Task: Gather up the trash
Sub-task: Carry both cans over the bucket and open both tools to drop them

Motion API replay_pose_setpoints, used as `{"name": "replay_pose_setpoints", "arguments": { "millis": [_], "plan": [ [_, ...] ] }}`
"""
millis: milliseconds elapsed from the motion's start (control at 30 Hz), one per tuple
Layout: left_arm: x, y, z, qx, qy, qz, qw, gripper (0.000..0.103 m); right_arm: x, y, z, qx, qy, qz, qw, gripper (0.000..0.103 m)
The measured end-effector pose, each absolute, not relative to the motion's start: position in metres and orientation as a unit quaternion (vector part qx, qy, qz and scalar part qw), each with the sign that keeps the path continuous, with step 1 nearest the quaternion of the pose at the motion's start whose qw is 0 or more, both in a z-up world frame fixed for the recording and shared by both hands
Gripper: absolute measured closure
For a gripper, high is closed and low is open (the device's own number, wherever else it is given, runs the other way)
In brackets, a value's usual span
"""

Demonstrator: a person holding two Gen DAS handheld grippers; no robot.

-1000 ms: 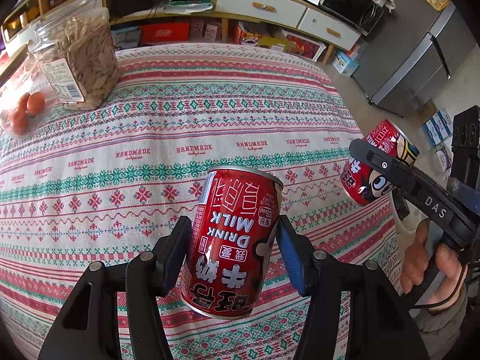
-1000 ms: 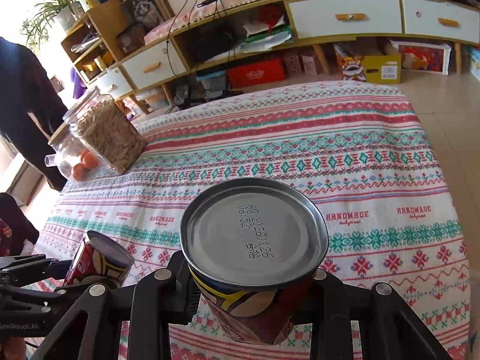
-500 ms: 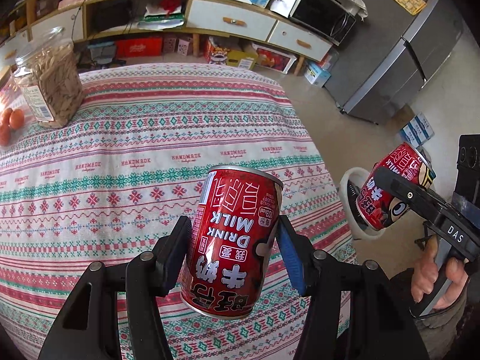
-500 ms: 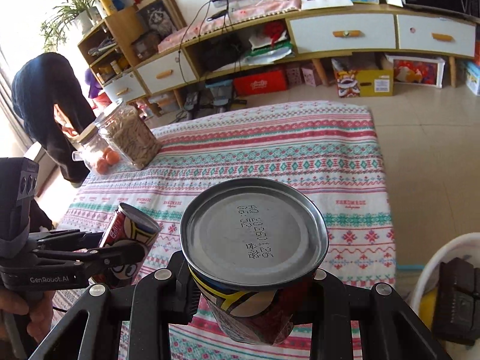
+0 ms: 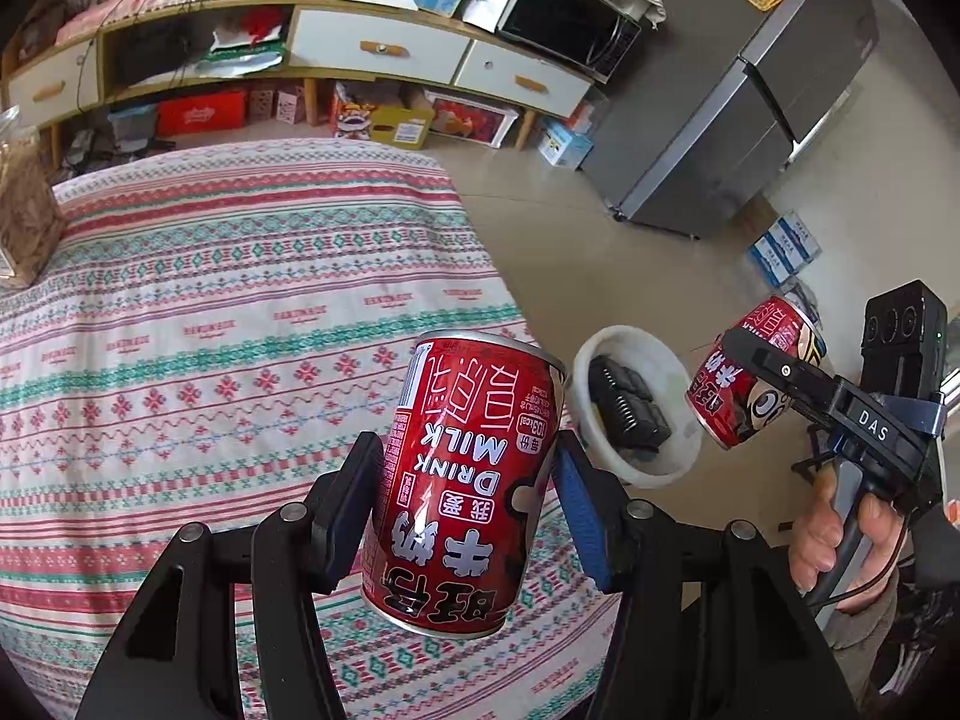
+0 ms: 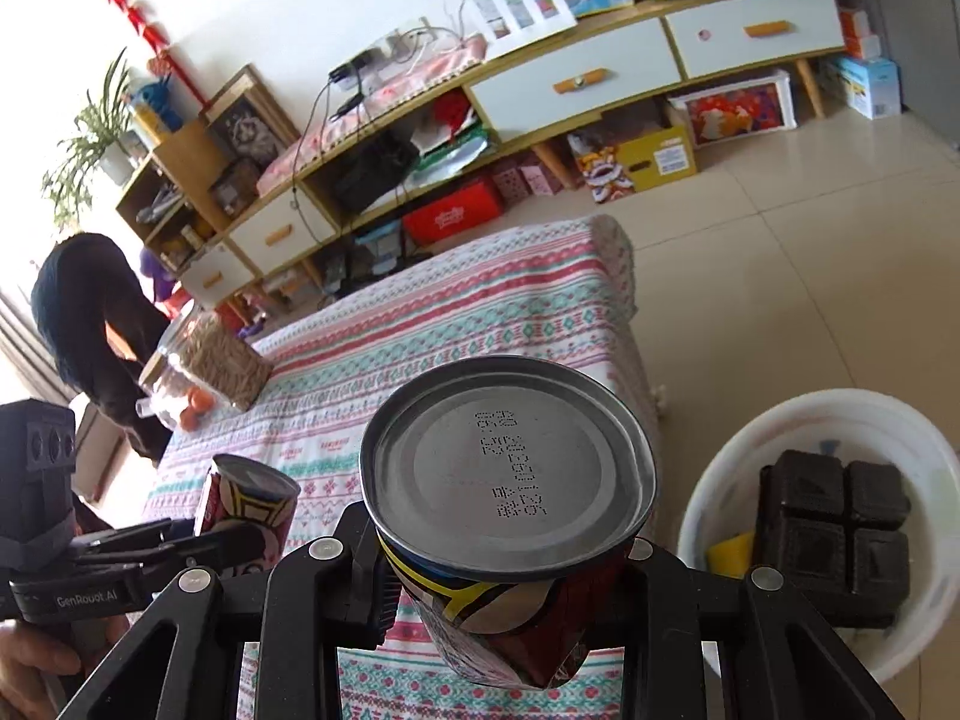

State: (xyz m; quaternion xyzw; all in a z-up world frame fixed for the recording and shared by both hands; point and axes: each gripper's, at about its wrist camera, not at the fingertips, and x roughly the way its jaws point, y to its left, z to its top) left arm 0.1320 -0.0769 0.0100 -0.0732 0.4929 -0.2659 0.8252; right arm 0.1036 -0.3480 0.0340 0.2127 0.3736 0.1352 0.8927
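Beside the white bin (image 6: pixel 714 480), each tool grips a red can; the right can's (image 6: pixel 510 492) label is mostly hidden.

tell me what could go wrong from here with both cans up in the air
1. The white bin sits on the floor past the table's edge; a can released early would probably hit the tablecloth or the floor.
2. The dark tray fills much of the bin, so a can might bounce off it.
3. The left claw grips its red can tilted, so it could slip.
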Motion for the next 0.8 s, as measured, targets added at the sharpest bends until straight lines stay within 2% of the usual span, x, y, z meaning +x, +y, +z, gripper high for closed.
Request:
{"name": "replay_pose_setpoints", "arguments": {
  "millis": [200, 567, 800],
  "plan": [
    [0.126, -0.13, 0.007, -0.059, 0.493, -0.304, 0.813, 0.043, 0.088, -0.417, 0.036, 0.264, 0.36, 0.07, 0.892, 0.065],
    [0.133, -0.249, -0.033, -0.064, 0.53, -0.364, 0.763, 0.043, 0.084, -0.469, 0.003, 0.289, 0.423, -0.03, 0.858, 0.065],
    [0.153, -0.297, -0.057, -0.067, 0.545, -0.35, 0.759, 0.043, 0.087, -0.481, -0.013, 0.284, 0.459, -0.057, 0.84, 0.065]
  ]
}}
